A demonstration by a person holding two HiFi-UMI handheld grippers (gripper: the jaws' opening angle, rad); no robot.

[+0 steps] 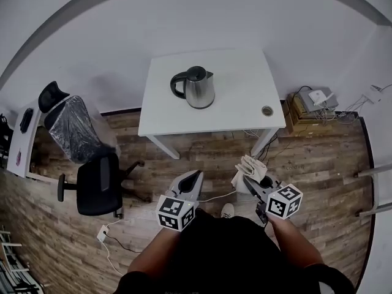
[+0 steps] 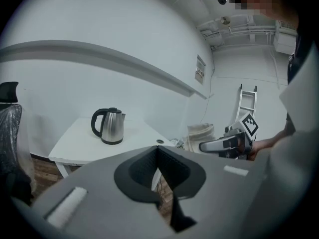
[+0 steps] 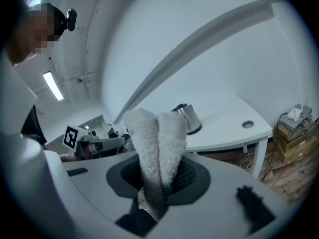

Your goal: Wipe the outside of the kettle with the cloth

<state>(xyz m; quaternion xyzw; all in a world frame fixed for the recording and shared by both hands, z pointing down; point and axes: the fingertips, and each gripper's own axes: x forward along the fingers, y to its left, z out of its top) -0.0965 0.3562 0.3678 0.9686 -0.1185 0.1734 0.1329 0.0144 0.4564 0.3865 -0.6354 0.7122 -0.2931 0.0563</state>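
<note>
- The kettle (image 1: 195, 87) stands upright on the white surface (image 1: 245, 112), toward its middle and slightly left, with the handle to the left.
- A round cable hole (image 1: 267, 110) sits near the surface's right edge, well apart from the kettle.
- The right gripper (image 1: 246, 179) is pinching a folded white cloth (image 1: 252, 165). The cloth stands up from between the jaws, with its free end pointing toward the surface.
- The left gripper (image 1: 195, 175) has its jaws pressed together with nothing between them.
- Both grippers are held over the wooden floor (image 1: 318, 164) on the near side of the surface, well apart from the kettle, the left one just beside the right.
- From the right gripper view the kettle shows just behind the top of the cloth, slightly to its right.
- A black office chair (image 1: 98, 185) stands on the floor to the left.
</note>
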